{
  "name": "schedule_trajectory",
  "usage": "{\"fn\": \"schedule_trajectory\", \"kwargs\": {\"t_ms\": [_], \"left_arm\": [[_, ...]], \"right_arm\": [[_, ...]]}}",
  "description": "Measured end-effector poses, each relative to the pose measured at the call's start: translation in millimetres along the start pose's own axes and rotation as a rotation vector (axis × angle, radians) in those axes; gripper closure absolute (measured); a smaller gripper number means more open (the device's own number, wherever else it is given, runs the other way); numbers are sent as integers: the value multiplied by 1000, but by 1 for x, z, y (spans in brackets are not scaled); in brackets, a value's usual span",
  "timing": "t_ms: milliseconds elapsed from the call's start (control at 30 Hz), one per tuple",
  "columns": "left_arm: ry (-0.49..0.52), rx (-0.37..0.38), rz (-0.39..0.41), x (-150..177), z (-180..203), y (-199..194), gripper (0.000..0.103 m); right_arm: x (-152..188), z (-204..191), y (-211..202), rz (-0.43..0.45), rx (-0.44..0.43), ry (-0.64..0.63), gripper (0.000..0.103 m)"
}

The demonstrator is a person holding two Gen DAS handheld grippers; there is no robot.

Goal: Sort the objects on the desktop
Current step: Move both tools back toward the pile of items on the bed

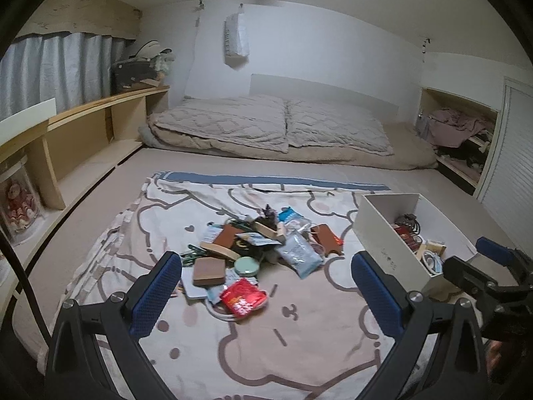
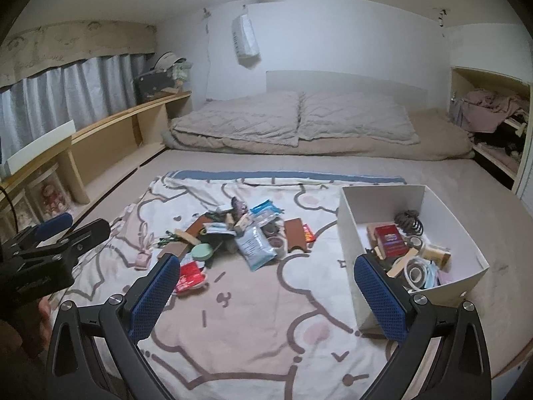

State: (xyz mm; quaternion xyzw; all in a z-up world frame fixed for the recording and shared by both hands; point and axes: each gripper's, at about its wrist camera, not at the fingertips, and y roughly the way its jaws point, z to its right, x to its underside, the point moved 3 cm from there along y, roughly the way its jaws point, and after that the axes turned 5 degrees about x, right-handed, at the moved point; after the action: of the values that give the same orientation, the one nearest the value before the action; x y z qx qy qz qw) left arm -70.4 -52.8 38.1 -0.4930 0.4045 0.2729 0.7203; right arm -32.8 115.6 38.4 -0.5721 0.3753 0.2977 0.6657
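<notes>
The pile [image 1: 253,250] sits in the middle of the blanket [image 1: 299,333], just left of the white box [image 2: 349,220], which already holds a red pack, tape rolls and a hair clip. Both grippers hang above the near edge, well short of the pile: the left gripper [image 1: 266,296] stands wide with nothing between its blue pads, and the right gripper [image 2: 266,300] is just as wide and bare. Nearest to hand lies a red packet [image 1: 245,296], crinkly foil by the look of it, light and slippery, probably best pinched across a flat edge. Just behind it a brown case [image 1: 208,271] looks stiff and boxy, easy to clamp across its short sides. A green tin [image 1: 246,265] is round and smooth, so it may skid unless taken across its full width. The blue-white pouch [image 1: 299,255] seems soft and floppy. The blanket is a soft cartoon print spread on a beige mattress, so anything pressed will sink a little. Far off, two quilted pillows [image 2: 293,120] lie against the white wall; wooden shelves and grey curtains run along the left, and an open cubby of clothes is on the right.
</notes>
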Motion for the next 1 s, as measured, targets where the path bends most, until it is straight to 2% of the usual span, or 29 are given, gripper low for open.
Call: {"fn": "schedule_trajectory", "kwargs": {"t_ms": [133, 200, 400, 533, 700, 867, 1000], "left_arm": [[-3, -8, 9, 0, -19, -8, 1], [-11, -9, 11, -1, -29, -10, 1], [-13, -44, -3, -8, -54, -6, 1], [21, -69, -4, -15, -64, -3, 1], [-4, -65, -43, -23, -77, 7, 1], [17, -99, -42, -36, -84, 12, 1], [18, -120, -55, -42, -91, 20, 1]], "right_arm": [[-7, -10, -5, 5, 0, -27, 0], [-12, -14, -5, 8, -28, -19, 0], [-23, -18, 23, -52, -132, 78, 0], [-33, -16, 41, -89, -148, 97, 0], [-42, -19, 51, -98, -141, 69, 0], [-53, -27, 57, -104, -181, -11, 0], [-62, -35, 64, -73, -223, -75, 0]]}}
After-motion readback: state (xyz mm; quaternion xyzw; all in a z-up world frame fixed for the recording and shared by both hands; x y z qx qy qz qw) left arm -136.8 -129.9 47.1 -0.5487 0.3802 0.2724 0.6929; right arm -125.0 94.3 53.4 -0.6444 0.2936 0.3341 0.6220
